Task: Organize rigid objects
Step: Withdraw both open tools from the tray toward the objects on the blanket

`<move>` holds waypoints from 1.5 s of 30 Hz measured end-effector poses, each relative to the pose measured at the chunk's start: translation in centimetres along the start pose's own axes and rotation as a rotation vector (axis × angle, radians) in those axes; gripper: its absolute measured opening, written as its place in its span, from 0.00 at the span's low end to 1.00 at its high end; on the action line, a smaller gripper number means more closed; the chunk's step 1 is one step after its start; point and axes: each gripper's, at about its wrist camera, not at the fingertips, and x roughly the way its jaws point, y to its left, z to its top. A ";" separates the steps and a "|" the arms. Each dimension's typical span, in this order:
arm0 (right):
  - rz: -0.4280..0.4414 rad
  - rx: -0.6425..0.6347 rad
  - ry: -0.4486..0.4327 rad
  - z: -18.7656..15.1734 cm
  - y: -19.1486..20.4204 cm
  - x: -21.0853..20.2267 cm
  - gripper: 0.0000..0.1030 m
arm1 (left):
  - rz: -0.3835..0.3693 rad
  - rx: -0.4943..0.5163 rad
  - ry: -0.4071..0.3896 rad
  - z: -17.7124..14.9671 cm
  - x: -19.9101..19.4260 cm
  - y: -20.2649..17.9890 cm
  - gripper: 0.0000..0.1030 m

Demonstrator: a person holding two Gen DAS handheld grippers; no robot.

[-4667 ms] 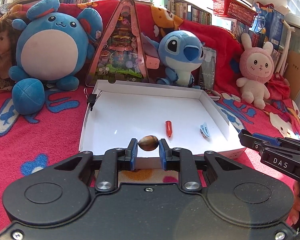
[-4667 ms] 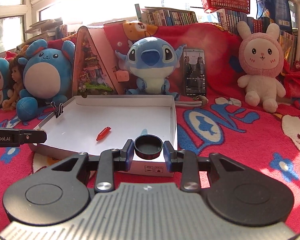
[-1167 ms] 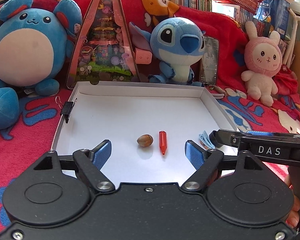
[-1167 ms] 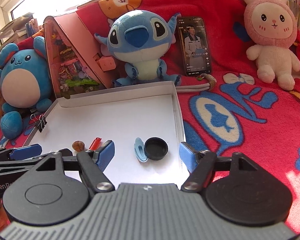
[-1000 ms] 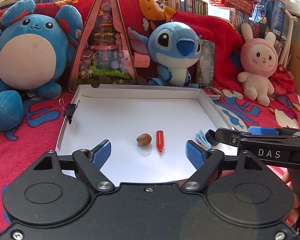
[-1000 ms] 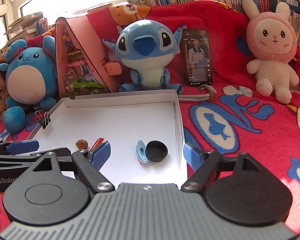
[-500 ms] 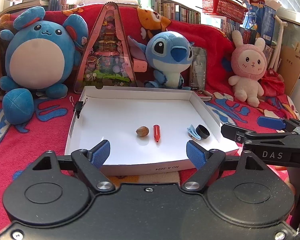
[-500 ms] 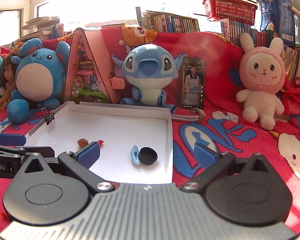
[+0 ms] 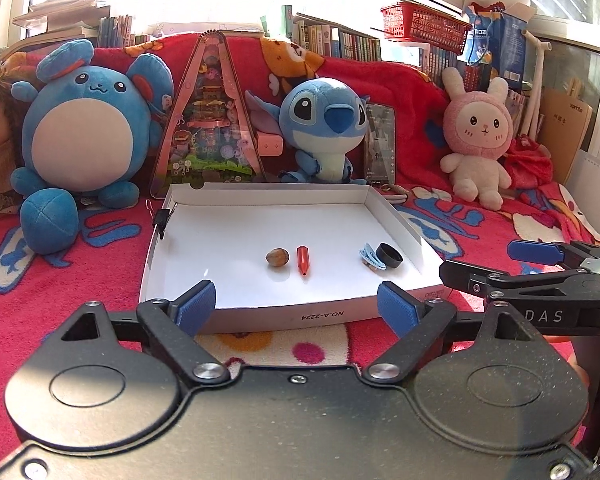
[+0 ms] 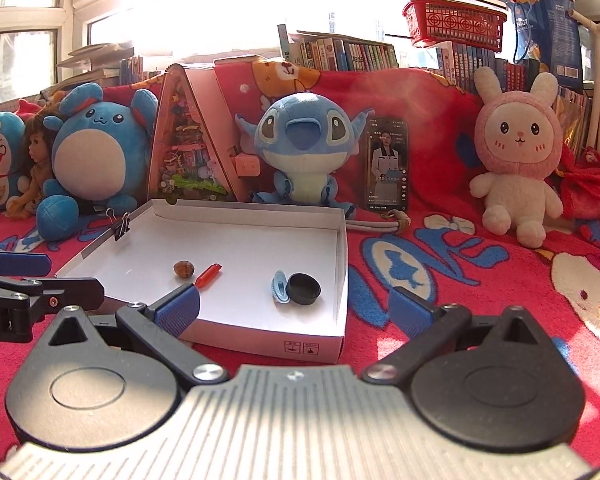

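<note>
We hold two grippers over a red blanket [image 9: 80,280], both short of the near wall of a white box lid [image 9: 284,316] that serves as a tray. Our left gripper [image 9: 298,308] has its blue pads [image 9: 196,304] spread wide with nothing between them. Our right gripper [image 10: 296,312] is spread wide too and carries nothing; seen from the left wrist, it reaches in from the right, just outside the tray's near right corner.

Four small things lie on the tray floor. A brown nut [image 9: 277,257] sits near the middle, just beside an orange crayon [image 9: 302,259] but apart from it. Toward the right wall, a light blue hair clip [image 9: 369,257] lies against a black bottle cap [image 9: 389,256]; the two appear to touch. From the right wrist the same set reads as nut [image 10: 184,269], crayon [image 10: 208,274], clip [image 10: 279,285] and cap [image 10: 303,288], all clear of our fingers.

A black binder clip [image 9: 163,218] grips the tray's left wall. Behind the tray, a round blue plush toy [image 9: 88,136], a triangular pink toy house [image 9: 210,120], a blue big-eared plush [image 9: 324,124], a phone [image 10: 387,164] standing upright with its screen lit, and a pink rabbit plush [image 9: 478,140] line the blanket. Books [image 10: 340,54] and a red basket [image 10: 454,22] fill the sunlit sill beyond.
</note>
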 end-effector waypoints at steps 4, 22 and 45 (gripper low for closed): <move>0.010 0.021 -0.002 -0.7 -0.3 -0.5 1.00 | 0.005 0.006 -0.011 -0.7 -0.6 -0.1 0.85; -0.011 0.015 0.005 -4.1 0.0 -1.6 1.00 | 0.035 0.028 -0.005 -4.0 -1.7 -0.1 0.86; -0.029 0.011 0.039 -7.1 0.8 -1.9 1.00 | 0.079 -0.006 0.033 -7.3 -2.1 0.8 0.86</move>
